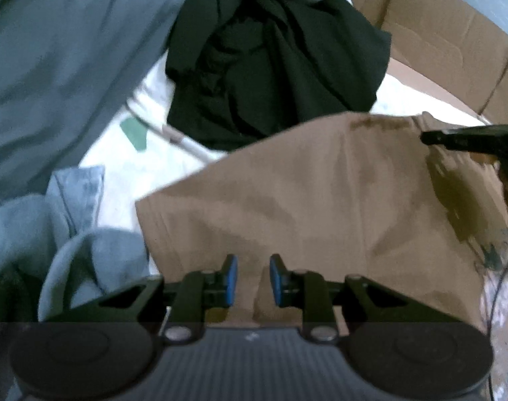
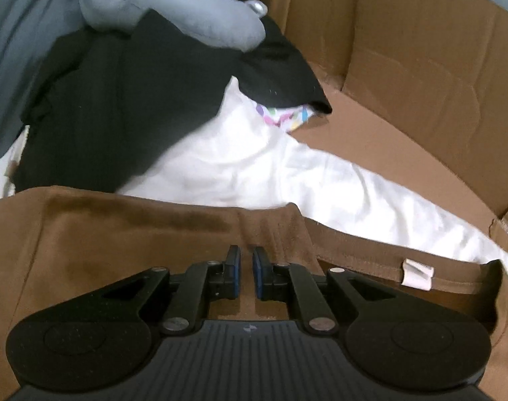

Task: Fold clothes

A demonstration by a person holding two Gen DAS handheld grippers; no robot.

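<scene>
A brown garment (image 1: 320,200) hangs spread between both grippers, above a pile of clothes. My left gripper (image 1: 254,279) has its blue pads (image 1: 232,277) pressed on a fold of the cloth at the near edge. In the left wrist view, the other gripper (image 1: 468,135) shows at the right, pinching the far corner. In the right wrist view, my right gripper (image 2: 246,272) is shut on the brown garment (image 2: 120,234) by its stitched hem. A white label (image 2: 417,274) hangs from that hem to the right.
A black garment (image 1: 274,77) (image 2: 120,107) lies crumpled behind the brown one, with grey-blue clothing (image 1: 60,67) (image 2: 173,13) over and beside it. White cloth (image 2: 254,167) with a coloured print lies underneath. A cardboard box wall (image 2: 421,50) (image 1: 437,43) stands to the right. Pale blue clothing (image 1: 76,200) sits at left.
</scene>
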